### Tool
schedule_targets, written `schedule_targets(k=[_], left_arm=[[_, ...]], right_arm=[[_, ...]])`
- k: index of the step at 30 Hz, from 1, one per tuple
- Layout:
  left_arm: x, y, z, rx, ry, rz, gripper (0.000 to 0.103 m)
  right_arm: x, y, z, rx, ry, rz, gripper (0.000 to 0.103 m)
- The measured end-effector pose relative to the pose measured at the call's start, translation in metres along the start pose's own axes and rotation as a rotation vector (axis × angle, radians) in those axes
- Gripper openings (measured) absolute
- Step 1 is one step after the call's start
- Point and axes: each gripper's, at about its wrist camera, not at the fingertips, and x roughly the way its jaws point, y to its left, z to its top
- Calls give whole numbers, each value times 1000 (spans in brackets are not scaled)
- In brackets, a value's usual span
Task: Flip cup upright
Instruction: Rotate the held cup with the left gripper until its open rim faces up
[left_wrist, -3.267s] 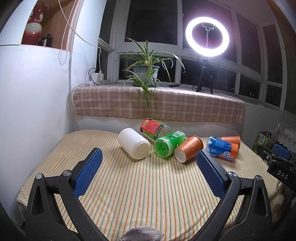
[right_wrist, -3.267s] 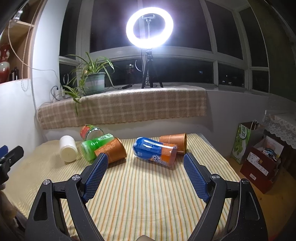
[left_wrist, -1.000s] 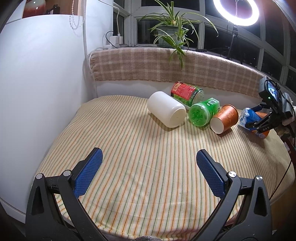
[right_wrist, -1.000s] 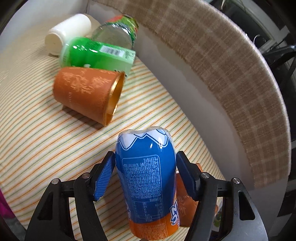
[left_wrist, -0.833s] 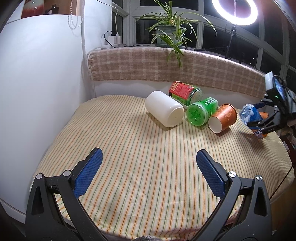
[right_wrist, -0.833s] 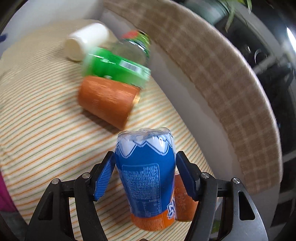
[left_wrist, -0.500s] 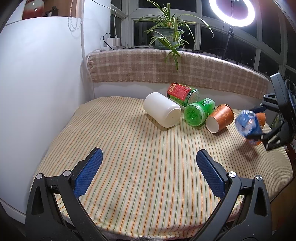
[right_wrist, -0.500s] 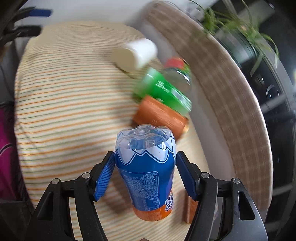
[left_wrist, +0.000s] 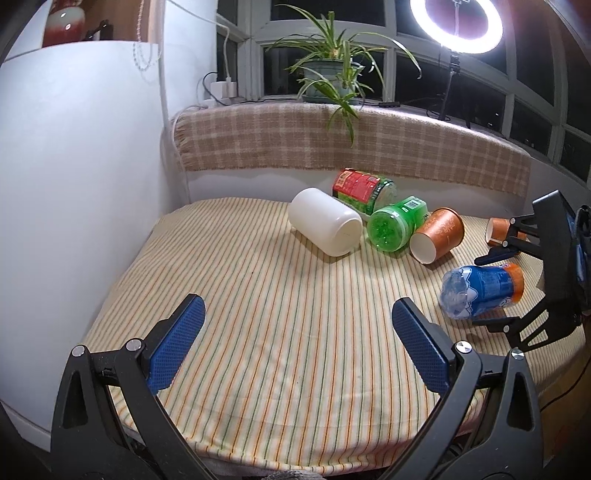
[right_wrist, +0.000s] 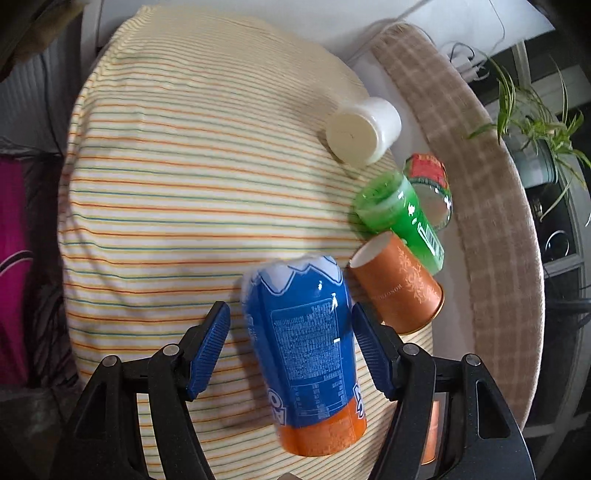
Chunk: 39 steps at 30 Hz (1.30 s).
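A blue and orange plastic cup (right_wrist: 306, 343) lies between the fingers of my right gripper (right_wrist: 291, 343). The jaws stand slightly apart from its sides, with a gap on the left, so the gripper is open. In the left wrist view the same cup (left_wrist: 480, 291) lies tilted on its side on the striped cloth, with my right gripper (left_wrist: 495, 290) around it. My left gripper (left_wrist: 295, 347) is open and empty over the near part of the table.
A white jar (left_wrist: 325, 225), a red-labelled jar (left_wrist: 362, 190), a green cup (left_wrist: 395, 229) and an orange paper cup (left_wrist: 437, 240) lie on their sides at the back. Another orange cup (left_wrist: 496, 230) lies far right. A plaid-covered ledge (left_wrist: 332, 144) runs behind.
My right gripper lifted the blue cup, swung it over the table, then opened. The cup has slipped askew between the fingers. My left gripper has stayed still.
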Motion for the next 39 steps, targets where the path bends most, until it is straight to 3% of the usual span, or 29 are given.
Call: schedule_targets(k=[6,9,12,17,23,27,32,39], left_arm=[[5,-8,4,23,13,-37,103],[8,-13,10,40,29,-81,103],[13,-19,21,57,51,-147,103],[23,-42,48,149,99,-272,98],[42,-109,74,377,233,-469,85],[56,-158,71,547,369,-550,84],[65,-208,59,799,459,-549,84],[91,-255,41,998,588,-511,84]], right_arm=[[-17,2,3,-15,-32,21,70],[-30,-7,1,54,-79,75,70],[-52,-24,-9,208,-174,124,70],[-85,-56,-61,646,-343,171,70],[-108,-42,-138,1109,-424,84,71],[-116,-9,-186,1366,-437,25,72],[-133,33,-220,1506,-385,-89,72],[-138,62,-245,1630,-356,-138,72]])
